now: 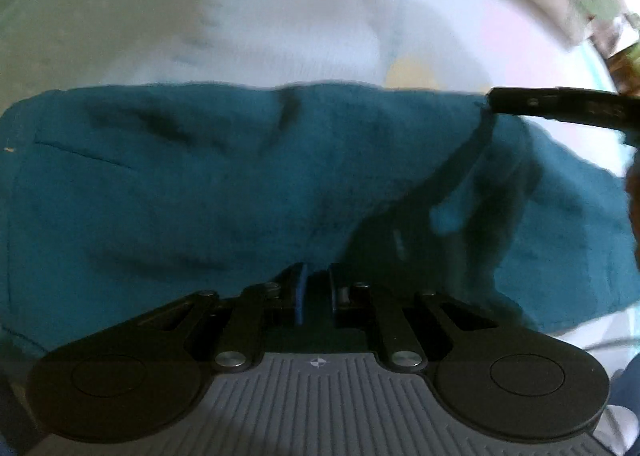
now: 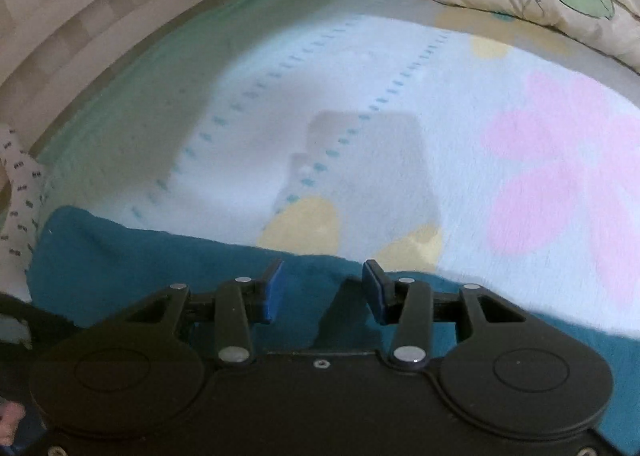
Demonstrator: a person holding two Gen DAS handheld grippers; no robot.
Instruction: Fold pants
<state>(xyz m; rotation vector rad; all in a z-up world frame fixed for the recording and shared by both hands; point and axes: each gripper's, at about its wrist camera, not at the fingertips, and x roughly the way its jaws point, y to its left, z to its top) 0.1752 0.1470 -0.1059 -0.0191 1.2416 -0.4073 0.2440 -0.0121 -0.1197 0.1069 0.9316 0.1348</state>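
The left gripper (image 1: 316,292) is sitting with its jaws drawn nearly together, and teal cloth appears to be pinched between the blue pads; the blur there makes this a judgement. The right gripper (image 2: 322,292) is standing with its jaws wide apart, hovering over the cloth's far edge and pressing on nothing. In the left wrist view its black finger is showing at the upper right of the frame, beside the cloth's corner.

The step in hand looks like carrying a fold across. To do it well, the held layer should be laid flat with edges aligned before release, while the free tool pins or smooths the layer beneath so nothing drags.

The pants (image 1: 200,184) are lying across the middle of the left wrist frame as a broad teal band on the flowered bedsheet (image 2: 360,96). They are looking soft, slightly fuzzy, creased at centre, with a stitched pocket line at left and a raised fold toward the lower right.
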